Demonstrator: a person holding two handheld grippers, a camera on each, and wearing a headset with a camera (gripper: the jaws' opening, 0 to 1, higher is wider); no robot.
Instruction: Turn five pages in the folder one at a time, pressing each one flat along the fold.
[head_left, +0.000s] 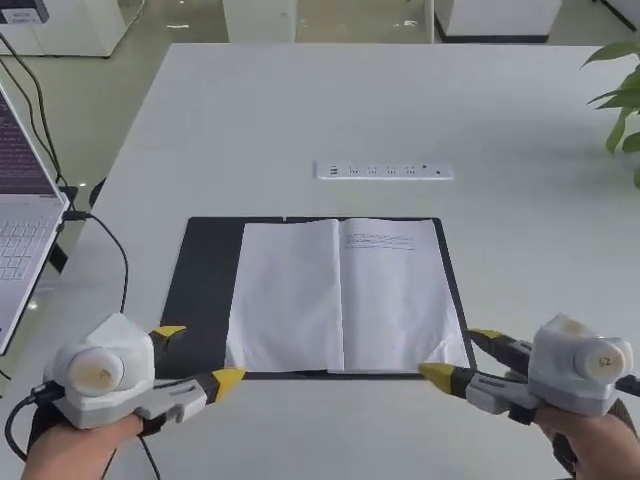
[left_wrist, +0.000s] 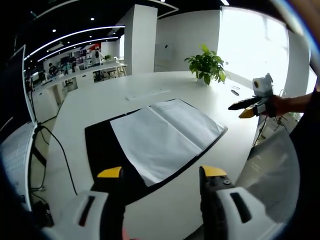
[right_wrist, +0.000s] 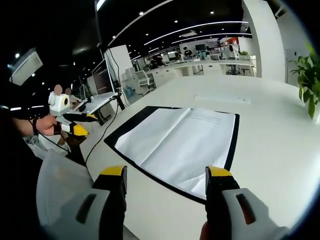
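Folder (head_left: 205, 290) lies open; we hold left gripper (head_left: 200, 354), right gripper (head_left: 460, 354) released, empty. Next, likely: pinch near corner of right page (head_left: 400, 295).

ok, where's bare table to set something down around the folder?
Widest free patch: white table right of the open black folder, out toward the green plant. Also free beyond the white power strip. Crowded: left side, silver laptop and black cable; near edge, left gripper and right gripper, both open.
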